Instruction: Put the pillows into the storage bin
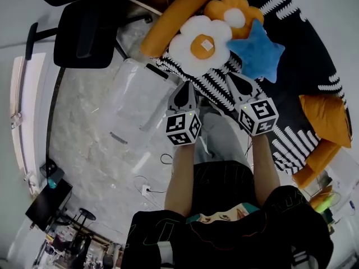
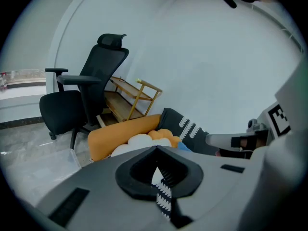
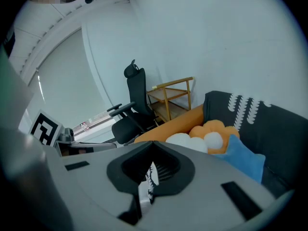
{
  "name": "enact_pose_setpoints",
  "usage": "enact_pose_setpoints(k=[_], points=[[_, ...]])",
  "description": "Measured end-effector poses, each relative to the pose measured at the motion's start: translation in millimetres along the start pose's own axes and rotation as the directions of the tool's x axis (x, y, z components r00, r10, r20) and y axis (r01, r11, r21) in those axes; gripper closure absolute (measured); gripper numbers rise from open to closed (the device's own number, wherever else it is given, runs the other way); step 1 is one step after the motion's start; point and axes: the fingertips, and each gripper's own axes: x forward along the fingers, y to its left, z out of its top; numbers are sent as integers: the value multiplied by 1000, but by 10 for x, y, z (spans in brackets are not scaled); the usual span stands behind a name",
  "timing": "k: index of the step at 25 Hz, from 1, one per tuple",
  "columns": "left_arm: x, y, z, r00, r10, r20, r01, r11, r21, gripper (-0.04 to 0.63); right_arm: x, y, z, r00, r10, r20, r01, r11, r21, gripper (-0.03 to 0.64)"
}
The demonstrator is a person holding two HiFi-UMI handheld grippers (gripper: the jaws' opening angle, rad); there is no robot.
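Plush pillows, far: white flower [image 1: 199, 43], orange flower [image 1: 233, 10], blue star [image 1: 259, 50], orange bolster [image 1: 174, 15]. Clear rect. plastic bin [image 1: 132, 94], left. L gripper [image 1: 184, 86] & R gripper [image 1: 236, 79]: jaws together, empty.

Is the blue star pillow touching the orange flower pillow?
Touching. The head view shows the blue star pillow lapping over a petal of the orange flower pillow; the right gripper view shows no gap.
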Motion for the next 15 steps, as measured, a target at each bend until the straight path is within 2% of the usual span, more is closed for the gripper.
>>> enact_pose_setpoints(k=[4,11,15], points=[[282,122,-140,999,17,-28,-17,1000,5,598,223,-205,-127,1000,7,-20,-6,1000,14,615],[778,376,-499,996,35,-79,-37,999,-29,598,681,-498,-496,996,20,-86,-19,1000,9,615],[1038,533,-689,995,34,-91,-37,999,-30,598,982,-541,-668,992,53,-113,-56,998,-24,615]])
